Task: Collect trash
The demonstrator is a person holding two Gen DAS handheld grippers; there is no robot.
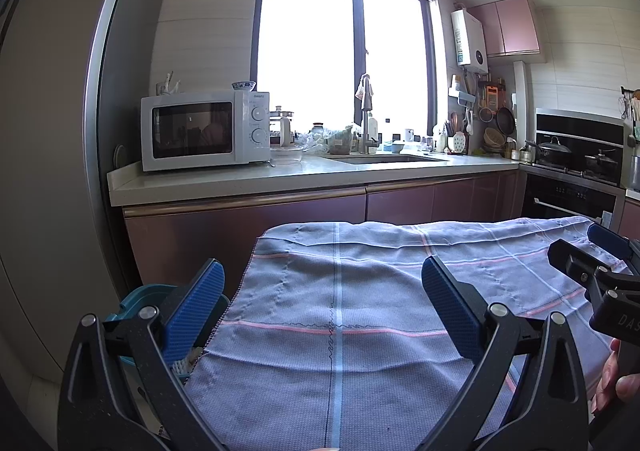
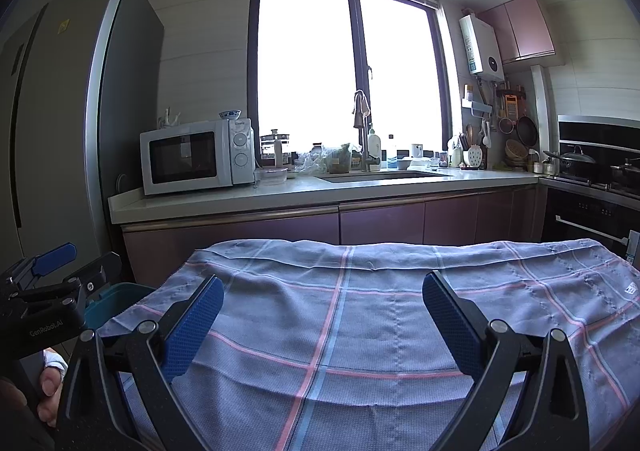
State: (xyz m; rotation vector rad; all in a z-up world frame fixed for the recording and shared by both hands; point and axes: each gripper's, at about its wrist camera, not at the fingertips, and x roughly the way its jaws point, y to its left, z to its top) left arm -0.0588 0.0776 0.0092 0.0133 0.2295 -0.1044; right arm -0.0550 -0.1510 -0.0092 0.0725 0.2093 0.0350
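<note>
A table covered by a grey-blue checked cloth with pink and light blue stripes fills the lower half of both views, and no trash shows on the cloth. My left gripper hangs open over the cloth's left part, nothing between its blue pads. My right gripper is open too, empty, over the middle of the cloth. Left of the table stands a teal bin, with something white visible inside it below my left finger. The bin also shows in the right wrist view.
A kitchen counter runs behind the table with a white microwave, a sink and faucet and cluttered jars. A tall fridge stands at the left. A stove with pots is at the right. A hand holds the other gripper.
</note>
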